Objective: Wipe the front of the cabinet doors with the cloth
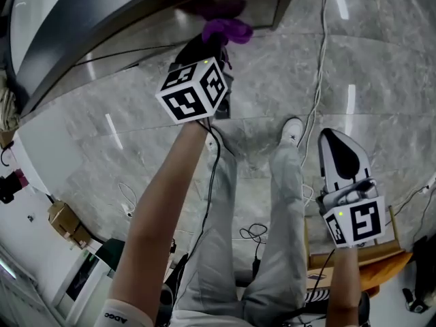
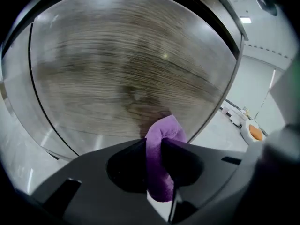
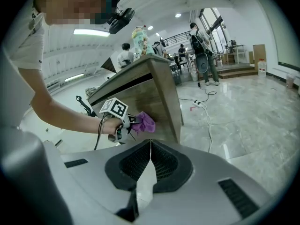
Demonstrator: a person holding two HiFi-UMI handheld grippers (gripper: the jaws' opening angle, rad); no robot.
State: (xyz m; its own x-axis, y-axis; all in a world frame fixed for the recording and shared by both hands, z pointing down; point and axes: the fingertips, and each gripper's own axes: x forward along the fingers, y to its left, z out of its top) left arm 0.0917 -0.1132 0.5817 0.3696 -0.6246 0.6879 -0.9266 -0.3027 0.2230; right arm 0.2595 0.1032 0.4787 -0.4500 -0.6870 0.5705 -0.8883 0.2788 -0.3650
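Observation:
My left gripper is shut on a purple cloth, whose bunched end presses against the wood-grain cabinet door. From the head view the purple cloth meets the cabinet at the top, ahead of the left gripper. In the right gripper view the cloth touches the cabinet front near its right corner, held by the left gripper. My right gripper is shut with nothing in it, held low and away at the right.
Cables trail over the glossy marble floor. The person's legs and a shoe stand below the cabinet. A wooden stool sits under the right gripper. People stand far off in the hall.

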